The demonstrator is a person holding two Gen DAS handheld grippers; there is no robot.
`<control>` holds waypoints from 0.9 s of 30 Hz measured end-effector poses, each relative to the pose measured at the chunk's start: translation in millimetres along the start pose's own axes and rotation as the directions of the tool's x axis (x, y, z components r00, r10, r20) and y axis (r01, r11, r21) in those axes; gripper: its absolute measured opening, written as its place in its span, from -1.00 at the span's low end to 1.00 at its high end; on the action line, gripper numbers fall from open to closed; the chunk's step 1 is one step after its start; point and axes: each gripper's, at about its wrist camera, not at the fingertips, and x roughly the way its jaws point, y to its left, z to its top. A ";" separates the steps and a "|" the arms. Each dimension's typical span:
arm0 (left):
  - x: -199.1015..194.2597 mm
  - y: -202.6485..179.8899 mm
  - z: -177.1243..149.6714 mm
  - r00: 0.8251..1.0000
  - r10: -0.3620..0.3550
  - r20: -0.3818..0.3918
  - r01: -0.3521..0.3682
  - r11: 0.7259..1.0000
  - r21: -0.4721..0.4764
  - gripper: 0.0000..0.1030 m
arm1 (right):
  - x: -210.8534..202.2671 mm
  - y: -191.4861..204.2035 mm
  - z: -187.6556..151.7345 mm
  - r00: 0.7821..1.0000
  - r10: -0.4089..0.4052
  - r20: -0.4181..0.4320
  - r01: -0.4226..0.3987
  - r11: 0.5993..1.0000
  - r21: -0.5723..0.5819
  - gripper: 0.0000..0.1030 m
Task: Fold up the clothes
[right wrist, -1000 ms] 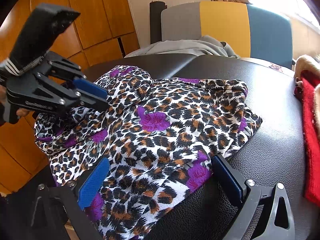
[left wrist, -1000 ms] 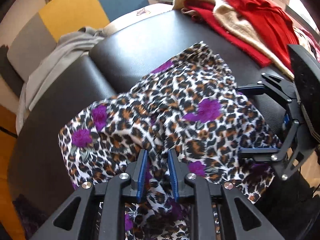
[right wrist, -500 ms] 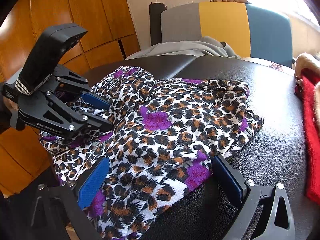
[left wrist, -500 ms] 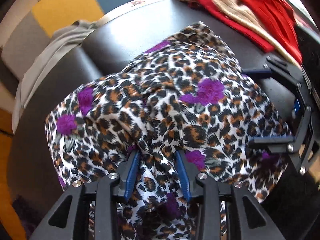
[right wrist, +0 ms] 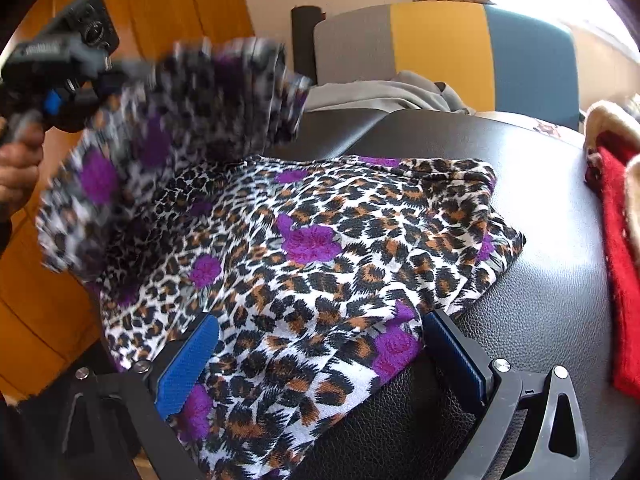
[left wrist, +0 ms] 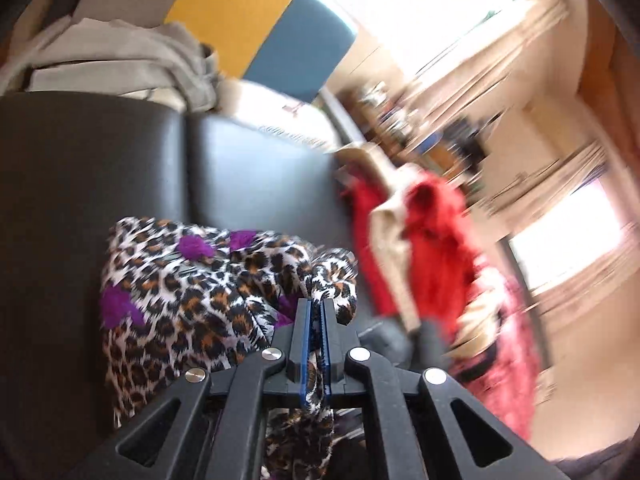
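Now left gripper (left wrist: pixel 315 308) is pinching garment (right wrist: pixel 320 248) edge, lifting it to fold, while right gripper (right wrist: pixel 320 344), jaws spread, is straddling the near hem.

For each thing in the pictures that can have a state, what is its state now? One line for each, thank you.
leopard-print garment: partly flat on the black surface, one end lifted and blurred.
left gripper: shut on the leopard-print garment.
right gripper: open, pads on either side of the garment's near edge.
grey garment: crumpled, at the chair.
red garment: lying in a heap, unfolded.
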 end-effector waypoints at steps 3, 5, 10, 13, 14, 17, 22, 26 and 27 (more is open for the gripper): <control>17.4 -17.9 1.5 0.999 -0.046 -0.008 0.046 0.999 -0.012 -0.94 | -1.6 -4.3 0.2 1.000 0.023 0.015 -0.023 0.999 0.026 1.00; 41.7 -24.9 3.2 0.998 -0.041 -0.043 0.040 0.999 -0.017 -0.94 | -2.1 -5.2 0.0 0.999 0.032 0.021 -0.033 0.999 0.034 1.00; 104.6 -9.3 -16.6 0.988 -0.004 -0.154 -0.010 0.996 -0.084 -1.00 | -3.6 -11.3 -1.2 0.997 0.068 0.040 -0.070 0.996 0.060 1.00; 135.6 3.0 -27.3 0.979 0.015 -0.205 -0.043 0.990 -0.134 -1.00 | -4.6 -14.7 -1.4 0.995 0.089 0.049 -0.093 0.993 0.078 1.00; 140.0 6.3 -29.9 0.974 -0.011 -0.225 -0.027 0.986 -0.162 -1.00 | -4.9 -15.9 -1.3 0.994 0.096 0.052 -0.100 0.991 0.084 1.00; 131.3 5.2 -33.2 0.972 -0.058 -0.226 0.015 0.982 -0.188 -0.89 | -6.9 -13.9 2.6 0.996 0.086 0.008 -0.086 0.993 0.085 1.00; 67.5 0.7 -26.4 0.988 -0.100 -0.115 0.082 0.985 -0.153 -0.64 | -46.8 -1.9 1.1 0.994 0.057 -0.097 -0.054 0.998 0.031 1.00; 14.8 21.7 -37.7 0.999 0.008 -0.035 -0.012 0.993 -0.118 -0.56 | -86.9 28.2 7.5 0.992 0.107 -0.069 -0.110 0.993 -0.045 1.00; 5.8 27.9 -42.4 0.999 0.036 -0.024 -0.039 0.993 -0.113 -0.56 | -92.4 38.1 11.7 0.990 0.125 -0.062 -0.129 0.989 -0.070 1.00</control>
